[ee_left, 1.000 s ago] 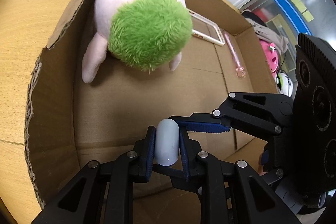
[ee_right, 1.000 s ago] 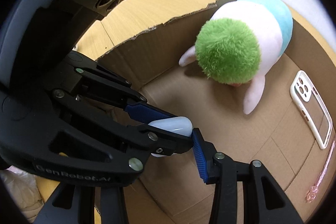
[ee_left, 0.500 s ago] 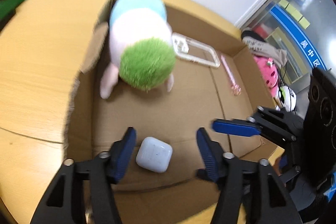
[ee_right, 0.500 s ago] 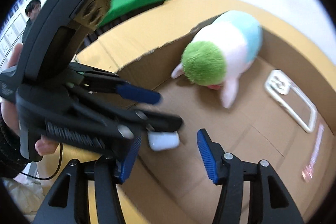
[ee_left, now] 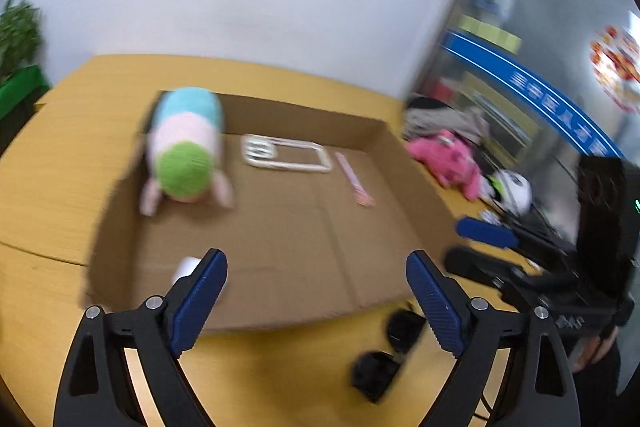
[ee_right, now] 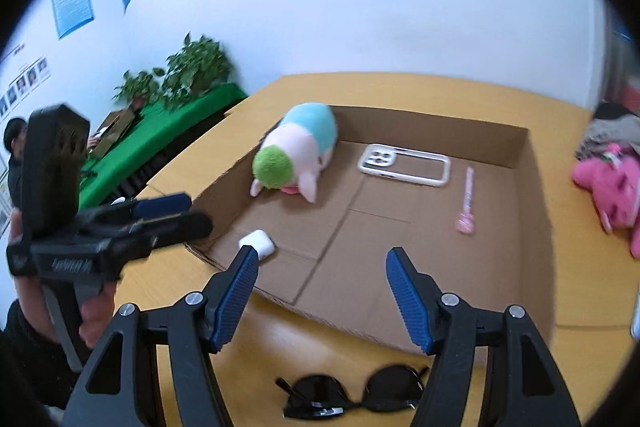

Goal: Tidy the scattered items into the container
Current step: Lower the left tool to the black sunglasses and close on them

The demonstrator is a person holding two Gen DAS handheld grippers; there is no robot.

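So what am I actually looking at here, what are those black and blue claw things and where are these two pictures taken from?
No robot: a person carries a pair of hand-held tongs in each hand, each with a camera looking along its blue-padded fingers. One picture comes from the left tongs, the other from the right tongs. Both are opening with nothing between them.

On the wooden table sits a shallow cardboard box. In it lie a plush toy with a green head, a clear phone case, a pink pen and a small white earbud case. Black sunglasses lie on the table in front of the box. A pink plush lies off to the side.
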